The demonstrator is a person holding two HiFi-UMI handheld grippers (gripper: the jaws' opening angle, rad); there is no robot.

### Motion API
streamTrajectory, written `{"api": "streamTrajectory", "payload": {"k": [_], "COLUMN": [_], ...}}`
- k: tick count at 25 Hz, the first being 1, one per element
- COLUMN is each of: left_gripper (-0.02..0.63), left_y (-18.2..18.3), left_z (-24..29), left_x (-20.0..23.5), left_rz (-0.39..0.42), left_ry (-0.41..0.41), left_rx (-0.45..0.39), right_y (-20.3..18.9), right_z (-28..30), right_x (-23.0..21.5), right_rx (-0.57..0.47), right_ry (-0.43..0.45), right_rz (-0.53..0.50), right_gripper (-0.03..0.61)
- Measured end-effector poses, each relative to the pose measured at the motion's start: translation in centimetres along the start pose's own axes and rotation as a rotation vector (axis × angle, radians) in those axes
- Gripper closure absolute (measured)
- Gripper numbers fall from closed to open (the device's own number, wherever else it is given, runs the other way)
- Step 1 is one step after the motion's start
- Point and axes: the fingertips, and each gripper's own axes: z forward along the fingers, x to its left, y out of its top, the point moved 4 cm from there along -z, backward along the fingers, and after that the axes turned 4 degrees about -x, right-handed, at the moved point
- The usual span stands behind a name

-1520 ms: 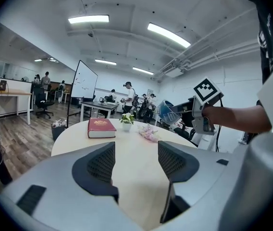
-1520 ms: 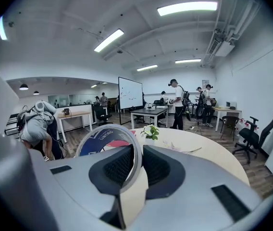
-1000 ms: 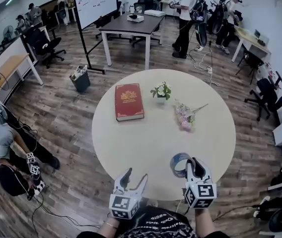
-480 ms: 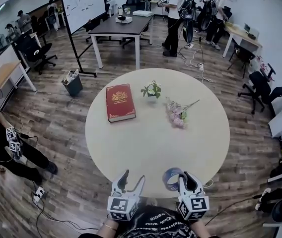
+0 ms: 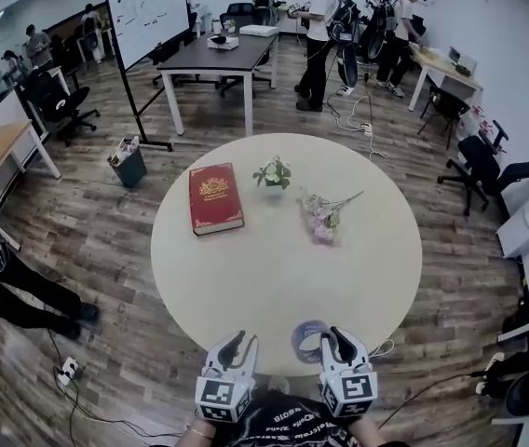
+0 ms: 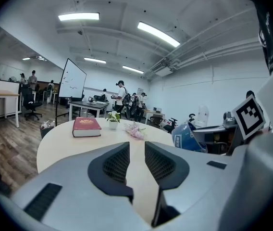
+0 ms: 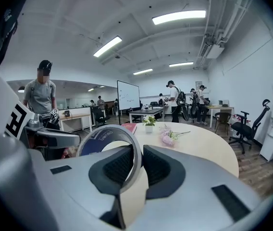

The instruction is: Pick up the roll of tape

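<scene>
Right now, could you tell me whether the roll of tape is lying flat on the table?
No, the right gripper has its jaws shut on the roll of tape, which stands on edge between them.

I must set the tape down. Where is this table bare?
The near half of the round beige table, from the red hardcover book and pink flower bunch to the near edge, is bare. Book, small white-potted plant and flowers crowd the far middle.

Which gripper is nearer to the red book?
Left. The left gripper, its empty jaws just closing, is at the table edge opposite the red book; the right gripper, gripping the tape roll, is further aside.
</scene>
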Motion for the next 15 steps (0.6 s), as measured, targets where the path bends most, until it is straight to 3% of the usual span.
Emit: {"api": "streamTrajectory", "payload": {"k": [7,15], "left_gripper": [0.589,0.594], "left_y": [-0.33,-0.39], "left_z": [-0.17,0.07], "left_x": [-0.04,-0.42], "left_rz": [0.016,0.048], "left_ry": [-0.006,-0.036], "left_rx": [0.016,0.017], "right_y": [-0.46,-0.21], "right_z": [0.06,0.19], "right_x": [0.73,0.68], "right_rx": [0.005,-0.014], "right_ry": [0.019,0.026], "right_rz": [-0.001,0.019], "right_gripper": [0.509,0.511]}}
